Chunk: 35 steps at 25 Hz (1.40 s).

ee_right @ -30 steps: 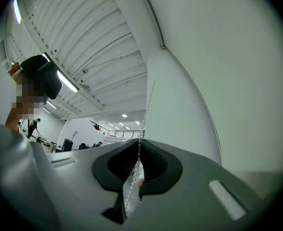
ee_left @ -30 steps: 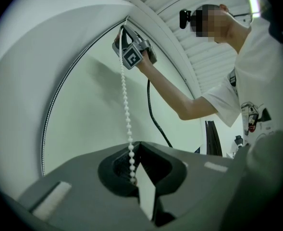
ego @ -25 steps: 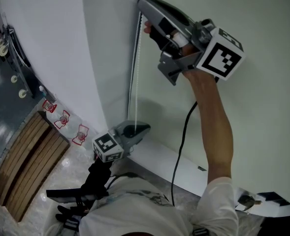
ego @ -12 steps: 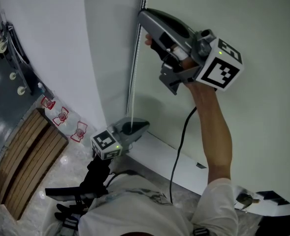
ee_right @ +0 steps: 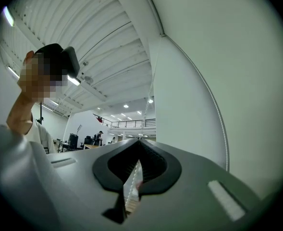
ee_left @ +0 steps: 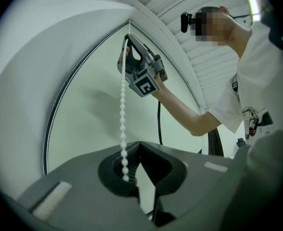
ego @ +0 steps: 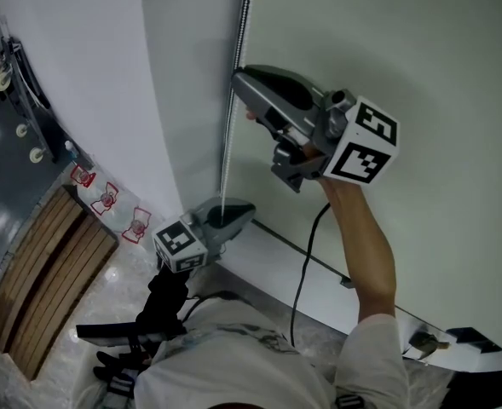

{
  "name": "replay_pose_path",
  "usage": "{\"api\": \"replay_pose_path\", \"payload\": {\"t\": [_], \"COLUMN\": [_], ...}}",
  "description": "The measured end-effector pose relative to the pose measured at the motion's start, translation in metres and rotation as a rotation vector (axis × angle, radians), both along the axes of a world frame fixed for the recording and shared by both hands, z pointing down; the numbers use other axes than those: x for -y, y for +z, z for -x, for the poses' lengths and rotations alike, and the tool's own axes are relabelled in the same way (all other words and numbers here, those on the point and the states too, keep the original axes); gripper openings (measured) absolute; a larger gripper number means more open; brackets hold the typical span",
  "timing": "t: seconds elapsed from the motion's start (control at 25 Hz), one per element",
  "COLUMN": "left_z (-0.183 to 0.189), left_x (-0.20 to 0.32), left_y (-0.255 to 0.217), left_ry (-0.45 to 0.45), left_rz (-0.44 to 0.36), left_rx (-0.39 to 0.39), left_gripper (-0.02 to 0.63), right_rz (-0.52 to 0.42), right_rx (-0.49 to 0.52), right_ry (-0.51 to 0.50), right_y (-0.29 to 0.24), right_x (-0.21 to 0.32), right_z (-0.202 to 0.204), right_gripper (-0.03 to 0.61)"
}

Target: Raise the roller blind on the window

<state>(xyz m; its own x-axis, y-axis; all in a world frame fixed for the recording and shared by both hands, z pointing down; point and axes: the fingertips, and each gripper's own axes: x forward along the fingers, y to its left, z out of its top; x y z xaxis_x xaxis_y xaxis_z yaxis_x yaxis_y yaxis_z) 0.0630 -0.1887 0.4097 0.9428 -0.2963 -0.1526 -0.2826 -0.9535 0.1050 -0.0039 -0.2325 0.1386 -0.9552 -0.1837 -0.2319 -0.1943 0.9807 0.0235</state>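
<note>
White bead chain [ego: 227,152] strung down the left edge of the pale fabric roller blind [ego: 421,66], clamped in the clenched fingers of the right gripper [ego: 237,82], lower end pinched in the fingers of the left gripper [ego: 244,211], nearer. Right gripper lower than a second ago. Probably mid-pull, winding the blind up.

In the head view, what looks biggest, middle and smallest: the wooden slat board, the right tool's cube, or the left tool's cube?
1. Brown wooden slat board
2. Black-and-white marker cube on the right tool
3. Black-and-white marker cube on the left tool
The right cube sits nearer the camera, so they may really match.
</note>
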Motion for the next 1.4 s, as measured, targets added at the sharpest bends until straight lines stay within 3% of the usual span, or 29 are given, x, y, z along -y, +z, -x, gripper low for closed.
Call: {"api": "replay_pose_path", "payload": {"t": [0.24,0.84,1.12,1.16,1.24,1.4], "left_z": [0.002,0.005,0.007,0.007,0.006,0.005], "left_x": [-0.008,-0.003,-0.003,-0.003,-0.004,-0.005], "left_y": [0.009,0.003,0.003,0.002,0.001,0.003], "left_ry": [-0.003,-0.012,-0.013,-0.012,-0.01,0.0], "left_rz": [-0.009,0.012,0.01,0.01,0.009,0.004], "left_rx": [0.001,-0.027,-0.036,-0.035,-0.034,-0.035], "left_gripper": [-0.002,-0.002,-0.002,-0.002,-0.002,-0.002], "right_rz": [0.051,0.15,0.179,0.165,0.148,0.108], "right_rx": [-0.062,-0.151,-0.093,-0.103,-0.107,-0.065], "right_ry": [-0.001,-0.004,-0.015,-0.008,-0.003,0.017], "right_y": [0.062,0.152,0.148,0.148,0.142,0.107], "right_x": [-0.018,-0.036,-0.034,-0.033,-0.029,-0.018], "right_z": [0.003,0.001,-0.004,-0.003,-0.003,-0.006], "right_gripper": [0.005,0.005,0.009,0.024,0.127,0.141]}}
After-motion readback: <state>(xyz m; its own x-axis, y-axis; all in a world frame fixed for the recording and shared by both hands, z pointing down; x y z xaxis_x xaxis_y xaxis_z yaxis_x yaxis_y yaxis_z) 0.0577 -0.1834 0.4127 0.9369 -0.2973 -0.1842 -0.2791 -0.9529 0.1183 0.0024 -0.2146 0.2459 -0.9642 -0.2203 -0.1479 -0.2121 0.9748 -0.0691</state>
